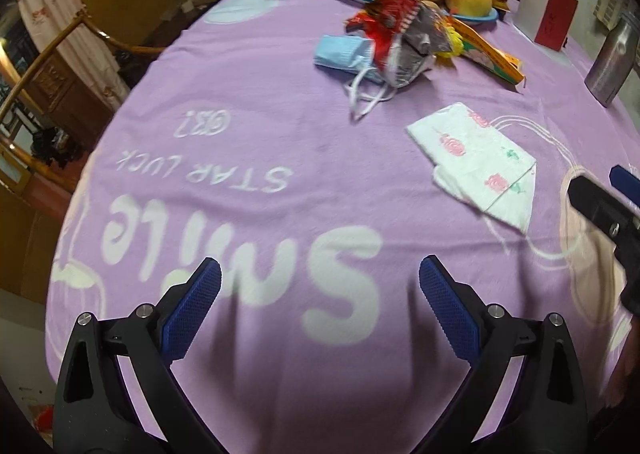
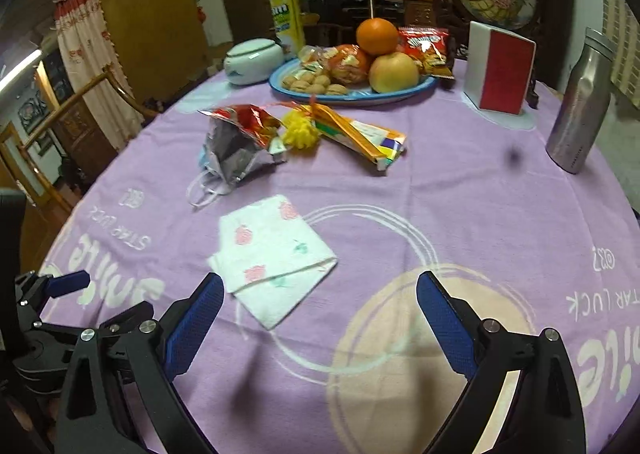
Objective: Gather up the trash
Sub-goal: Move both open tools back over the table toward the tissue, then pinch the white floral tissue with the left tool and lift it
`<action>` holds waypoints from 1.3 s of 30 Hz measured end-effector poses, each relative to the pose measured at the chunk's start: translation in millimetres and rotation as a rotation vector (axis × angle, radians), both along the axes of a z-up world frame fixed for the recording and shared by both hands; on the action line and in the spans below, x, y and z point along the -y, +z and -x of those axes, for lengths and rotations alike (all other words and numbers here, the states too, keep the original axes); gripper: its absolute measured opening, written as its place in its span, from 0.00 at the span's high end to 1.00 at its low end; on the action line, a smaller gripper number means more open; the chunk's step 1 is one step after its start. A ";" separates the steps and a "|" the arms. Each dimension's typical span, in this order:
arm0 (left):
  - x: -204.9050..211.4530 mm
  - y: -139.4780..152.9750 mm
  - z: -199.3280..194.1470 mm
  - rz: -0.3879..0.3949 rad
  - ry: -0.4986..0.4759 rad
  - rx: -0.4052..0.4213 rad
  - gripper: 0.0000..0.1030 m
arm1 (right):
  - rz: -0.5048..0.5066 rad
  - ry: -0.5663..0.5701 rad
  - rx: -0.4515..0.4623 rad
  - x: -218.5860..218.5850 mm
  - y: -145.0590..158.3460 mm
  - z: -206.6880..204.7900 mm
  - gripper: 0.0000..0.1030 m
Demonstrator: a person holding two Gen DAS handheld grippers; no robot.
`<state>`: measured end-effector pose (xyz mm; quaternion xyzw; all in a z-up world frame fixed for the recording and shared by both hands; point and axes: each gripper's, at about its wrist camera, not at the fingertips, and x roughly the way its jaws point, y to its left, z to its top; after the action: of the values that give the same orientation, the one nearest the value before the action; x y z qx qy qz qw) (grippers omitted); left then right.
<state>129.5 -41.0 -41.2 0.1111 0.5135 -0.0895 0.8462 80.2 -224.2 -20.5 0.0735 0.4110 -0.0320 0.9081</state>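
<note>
A folded white napkin with pink roses (image 1: 478, 162) (image 2: 274, 256) lies on the purple tablecloth. Farther back lie a blue face mask (image 1: 344, 54), a crumpled red and silver snack wrapper (image 1: 404, 30) (image 2: 240, 134), a yellow pom-pom (image 2: 300, 132) and an orange and yellow wrapper (image 1: 488, 50) (image 2: 364, 136). My left gripper (image 1: 320, 294) is open and empty above the cloth, near the front edge. My right gripper (image 2: 320, 306) is open and empty, just short of the napkin. It also shows at the right edge of the left wrist view (image 1: 608, 206).
A blue plate (image 2: 424, 88) with an orange, apples and snacks stands at the back. A white lidded bowl (image 2: 252, 60), a yellow canister (image 2: 282, 2), a red and white box (image 2: 500, 68) and a steel bottle (image 2: 580, 102) stand around it. Wooden chairs stand on the left.
</note>
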 end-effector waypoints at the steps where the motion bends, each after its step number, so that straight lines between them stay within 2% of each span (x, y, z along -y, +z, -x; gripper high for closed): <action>1: 3.2 -0.7 -2.7 0.006 -0.005 -0.008 0.07 | 0.015 -0.007 -0.006 0.3 -1.4 -0.8 0.07; 5: 8.1 -3.6 -7.7 0.061 -0.004 -0.013 0.07 | 0.045 -0.027 -0.013 2.3 -5.1 -4.0 0.07; 13: -2.1 -20.8 -4.3 0.067 0.014 -0.054 0.07 | 0.043 -0.034 -0.096 2.0 -26.9 -16.3 0.07; 17: -9.2 -21.1 -2.3 0.083 0.025 -0.066 0.07 | 0.003 -0.019 -0.128 0.2 -37.6 -22.1 0.07; 25: -4.3 -11.1 2.0 0.068 0.006 -0.044 0.07 | 0.053 -0.028 -0.139 -5.4 -47.3 -28.7 0.09; 27: -0.7 -5.4 0.1 0.057 -0.013 -0.035 0.07 | 0.058 -0.026 -0.132 -5.7 -46.7 -27.7 0.18; 29: 2.2 6.4 -3.7 0.035 -0.008 0.013 0.07 | 0.074 -0.021 -0.124 -7.0 -43.8 -25.3 0.40; 30: 5.1 12.4 -6.3 0.023 -0.006 0.034 0.07 | 0.076 -0.016 -0.121 -6.8 -42.7 -25.0 0.46; 31: 7.7 15.1 -7.9 0.018 -0.014 0.039 0.07 | 0.077 -0.011 -0.119 -7.3 -41.1 -24.0 0.60; 32: 12.5 17.4 -9.2 0.010 -0.026 0.044 0.07 | 0.074 -0.011 -0.119 -6.9 -40.1 -23.2 0.78; 34: 22.3 18.3 -10.0 -0.006 -0.052 0.048 0.07 | 0.060 -0.021 -0.126 -3.1 -38.5 -21.7 0.99; 39: 44.8 9.2 -14.4 -0.026 -0.091 0.043 0.07 | -0.033 -0.110 -0.055 20.5 -20.6 -9.3 0.99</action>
<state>143.9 -85.8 -32.0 0.1474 0.4907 -0.1189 0.8505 89.5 -244.6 -41.1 0.1101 0.4318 -0.0772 0.8919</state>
